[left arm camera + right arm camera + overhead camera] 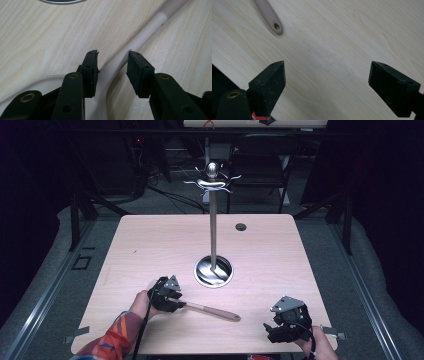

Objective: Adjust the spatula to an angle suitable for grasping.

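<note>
Nearest, the right gripper rests open-fingered on the surface; left gripper fingers straddle the spatula neck, unclosed, near the stand.

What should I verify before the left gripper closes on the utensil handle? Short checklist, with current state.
1. Handle lies between the left gripper jaws: ok.
2. Jaws open wide enough to clear it: ok.
3. Handle centred in the gap: not ok, it sits against one jaw.
4. Right gripper open and apart from the utensil: ok.
5. Hook stand upright, hooks free: ok.
6. Utensil's head type: cannot tell, the gripper covers it.
</note>
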Tool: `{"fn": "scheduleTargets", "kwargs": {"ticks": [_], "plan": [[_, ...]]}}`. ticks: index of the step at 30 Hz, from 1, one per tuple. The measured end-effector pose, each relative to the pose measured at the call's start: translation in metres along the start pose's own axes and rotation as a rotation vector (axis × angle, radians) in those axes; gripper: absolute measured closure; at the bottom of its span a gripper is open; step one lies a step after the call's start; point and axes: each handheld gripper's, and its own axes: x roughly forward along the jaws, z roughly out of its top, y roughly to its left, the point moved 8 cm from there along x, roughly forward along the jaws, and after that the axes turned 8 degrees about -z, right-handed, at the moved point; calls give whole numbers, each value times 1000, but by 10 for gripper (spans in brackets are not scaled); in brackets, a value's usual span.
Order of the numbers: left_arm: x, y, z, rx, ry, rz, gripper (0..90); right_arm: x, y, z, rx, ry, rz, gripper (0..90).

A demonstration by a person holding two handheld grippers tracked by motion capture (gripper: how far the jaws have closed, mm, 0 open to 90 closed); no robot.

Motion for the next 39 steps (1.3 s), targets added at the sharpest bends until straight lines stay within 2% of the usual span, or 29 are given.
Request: {"fn": "scheduleTargets", "kwargs": {"ticks": [4, 6, 8, 9, 11, 12, 15, 16, 17, 18, 21, 22, 23, 25, 26, 28, 29, 30, 36, 39], "plan": [[-3, 1, -1, -7, 5, -1, 644, 0, 0, 0, -1, 0, 0, 135], [-7, 2, -2, -16, 9, 10, 707, 0, 0, 0, 3, -4, -3, 135], [-11, 5, -7, -22, 37, 16, 792, -1, 0, 0, 4, -6, -5, 135], [-12, 6, -10, -34, 38, 0, 801, -1, 0, 0, 2, -4, -4, 135], [-13, 8, -14, -46, 42, -7, 795, -1, 0, 0, -1, -4, -6, 135], [-13, 10, -18, -40, 72, 19, 768, 0, 0, 0, -7, -2, -7, 135], [-12, 11, -19, -37, 69, 32, 645, -1, 2, 1, -16, 1, -12, 135], [-12, 10, -16, -37, 54, 24, 562, 0, 2, 1, -21, 1, -15, 135], [-11, 8, -13, -27, 46, 4, 562, 0, 2, 1, -21, 1, -15, 135], [-11, 7, -10, -19, 39, 7, 496, 0, 2, 1, -26, 6, -11, 135], [-2, -1, -1, 5, 25, -28, 450, 1, 2, 1, -26, 9, -14, 135], [0, -2, 0, 9, 35, -37, 449, 1, 3, 0, -27, 10, -12, 135], [4, -5, 0, 30, 51, -44, 445, 1, 3, 0, -27, 10, -12, 135], [7, -5, 1, 43, 72, -27, 459, 1, 3, 0, -21, 6, -10, 135], [8, -4, 1, 43, 73, -23, 515, 0, 3, 0, -22, 7, -10, 135], [10, -3, 1, 32, 58, -28, 517, 0, 2, 0, -28, 12, -16, 135], [11, -2, 1, 42, 55, -32, 516, 1, 2, 0, -31, 10, -11, 135], [11, -2, 1, 56, 66, -36, 521, 1, 3, 0, -33, 11, -10, 135], [13, -2, 2, 70, 75, -47, 559, 1, 3, 1, -30, 6, -11, 135], [12, -2, 1, 93, 98, -41, 574, 0, 3, 0, -30, 7, -12, 135]]}}
